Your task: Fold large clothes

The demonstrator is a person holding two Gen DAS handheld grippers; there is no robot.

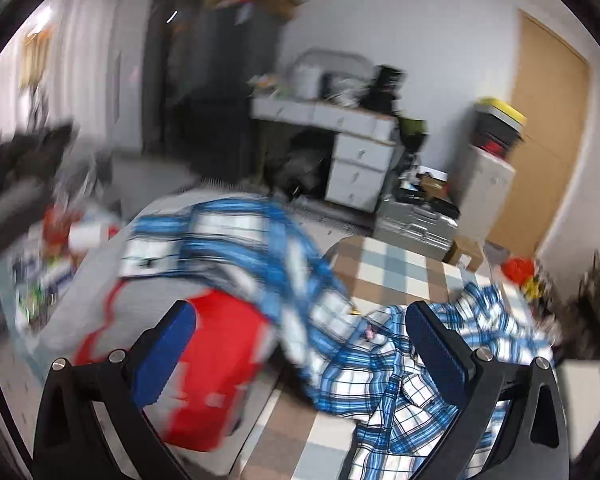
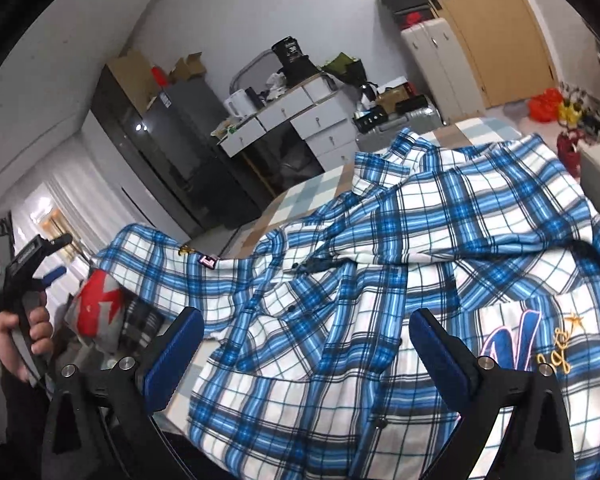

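I see the blue plaid shirt lying crumpled across the checkered bed, one sleeve reaching its left edge beside a red-and-grey garment. My left tool and right tool are both wide, holding nothing.

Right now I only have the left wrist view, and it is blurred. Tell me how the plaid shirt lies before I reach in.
Observer: The right wrist view shows the plaid shirt spread front-up, with its collar toward the far end.
Operator: Report the right gripper.
Observer: The right gripper hovers over the shirt's front, jaws open, nothing between them.
Operator: Give me a landmark.
Observer: An embroidered letter N sits on the shirt just right of that gripper.
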